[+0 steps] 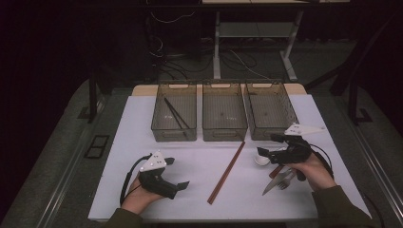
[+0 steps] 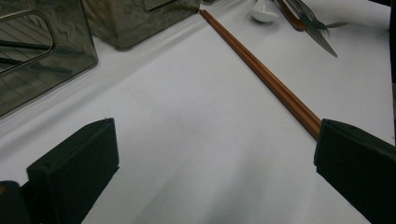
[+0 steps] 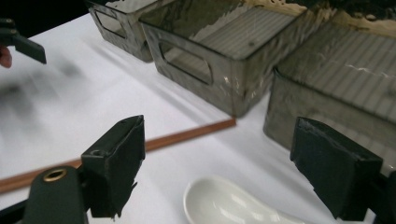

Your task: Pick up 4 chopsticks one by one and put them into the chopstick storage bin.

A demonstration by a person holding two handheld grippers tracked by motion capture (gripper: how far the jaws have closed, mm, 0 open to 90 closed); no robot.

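A pair of brown chopsticks (image 1: 228, 172) lies slantwise on the white table, also seen in the left gripper view (image 2: 261, 70) and the right gripper view (image 3: 187, 135). A white spoon (image 1: 261, 159) rests just right of them. My right gripper (image 1: 267, 145) hovers over the spoon (image 3: 233, 205), open (image 3: 215, 172), with nothing between its jaws. A knife (image 1: 273, 185) and a fork (image 1: 285, 181) lie under the right hand. My left gripper (image 1: 177, 173) stands open (image 2: 215, 158) at the front left, empty, facing the chopsticks.
Three smoky see-through bins (image 1: 224, 110) stand in a row at the back of the table. The left bin (image 1: 174, 113) holds black chopsticks (image 1: 177, 114). The right bin's wall (image 3: 327, 116) stands close behind the spoon. Floor and cables lie beyond.
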